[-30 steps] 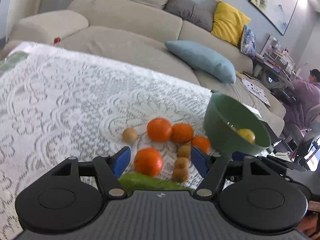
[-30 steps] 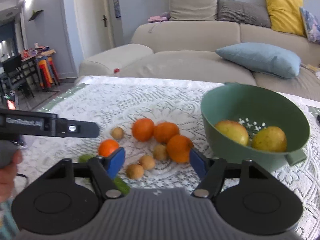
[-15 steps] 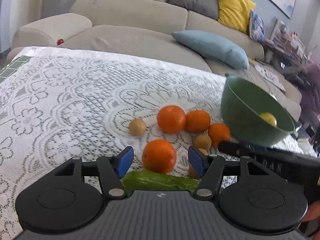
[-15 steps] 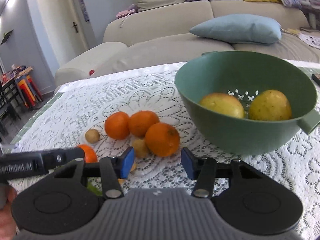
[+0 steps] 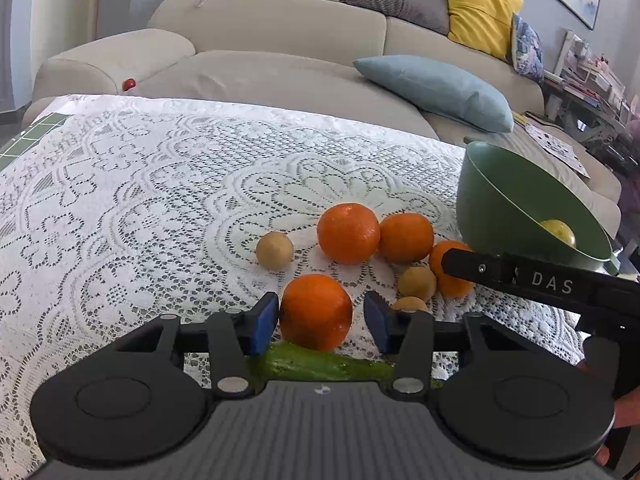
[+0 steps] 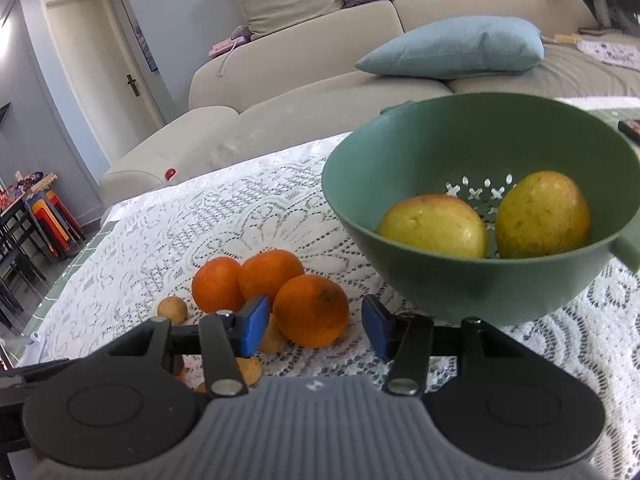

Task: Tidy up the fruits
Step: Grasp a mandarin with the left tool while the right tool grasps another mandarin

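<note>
Several oranges and small brown round fruits lie on a white lace tablecloth [image 5: 140, 200]. My left gripper [image 5: 320, 322] is open, its blue pads on either side of the nearest orange [image 5: 315, 310], with a small gap on each side. A green cucumber [image 5: 320, 364] lies just under it. My right gripper [image 6: 314, 328] is open around another orange [image 6: 311, 309], not touching. A green colander bowl [image 6: 440, 280] holds two yellow apples [image 6: 434, 226]. The right tool's arm [image 5: 540, 280] crosses the left wrist view.
The green bowl [image 5: 492, 200] stands at the table's right side. Two more oranges [image 5: 348, 233] and a brown fruit [image 5: 274, 249] lie behind the nearest one. A beige sofa [image 5: 280, 40] with a blue cushion [image 5: 436, 88] stands beyond the far edge.
Both grippers have moved forward and lower toward the fruit. The left now straddles the nearest orange, the right straddles the orange closest to the bowl. Both have narrowed slightly.
</note>
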Demonstrator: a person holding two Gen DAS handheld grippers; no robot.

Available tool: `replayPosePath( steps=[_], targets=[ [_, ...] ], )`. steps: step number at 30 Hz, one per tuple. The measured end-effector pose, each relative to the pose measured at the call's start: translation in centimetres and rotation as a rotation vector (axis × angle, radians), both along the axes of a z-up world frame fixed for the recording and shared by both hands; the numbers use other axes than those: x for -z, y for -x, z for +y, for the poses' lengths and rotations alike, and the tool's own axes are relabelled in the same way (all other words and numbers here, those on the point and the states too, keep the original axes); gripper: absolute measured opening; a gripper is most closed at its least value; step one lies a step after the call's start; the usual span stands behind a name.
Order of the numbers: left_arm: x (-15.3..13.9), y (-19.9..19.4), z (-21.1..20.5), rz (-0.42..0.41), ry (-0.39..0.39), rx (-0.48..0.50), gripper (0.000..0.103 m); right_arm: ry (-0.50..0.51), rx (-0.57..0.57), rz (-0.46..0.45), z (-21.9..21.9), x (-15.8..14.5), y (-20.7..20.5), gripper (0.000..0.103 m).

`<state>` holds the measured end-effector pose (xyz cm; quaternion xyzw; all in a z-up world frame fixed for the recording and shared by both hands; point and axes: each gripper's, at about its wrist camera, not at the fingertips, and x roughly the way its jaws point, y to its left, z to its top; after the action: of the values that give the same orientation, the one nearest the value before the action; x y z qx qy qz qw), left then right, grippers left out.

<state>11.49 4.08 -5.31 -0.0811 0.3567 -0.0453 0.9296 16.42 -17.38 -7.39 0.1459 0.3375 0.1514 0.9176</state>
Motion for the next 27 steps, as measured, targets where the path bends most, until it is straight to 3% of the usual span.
replayPosePath(
  steps=[5,14,27],
  targets=[
    [0.1,-0.2,0.0,0.007,0.0,-0.009,0.053,-0.015,-0.007,0.012,0.1,0.3,-0.4,0.043],
    [0.5,-0.6,0.0,0.015,-0.009,-0.025,0.044,-0.053,0.007,0.034,-0.2,0.8,-1.1,0.043],
    [0.3,-0.5,0.3,-0.003,0.012,-0.048,0.043,0.042,-0.021,-0.024,0.8,0.0,-0.2,0.042]
  ],
)
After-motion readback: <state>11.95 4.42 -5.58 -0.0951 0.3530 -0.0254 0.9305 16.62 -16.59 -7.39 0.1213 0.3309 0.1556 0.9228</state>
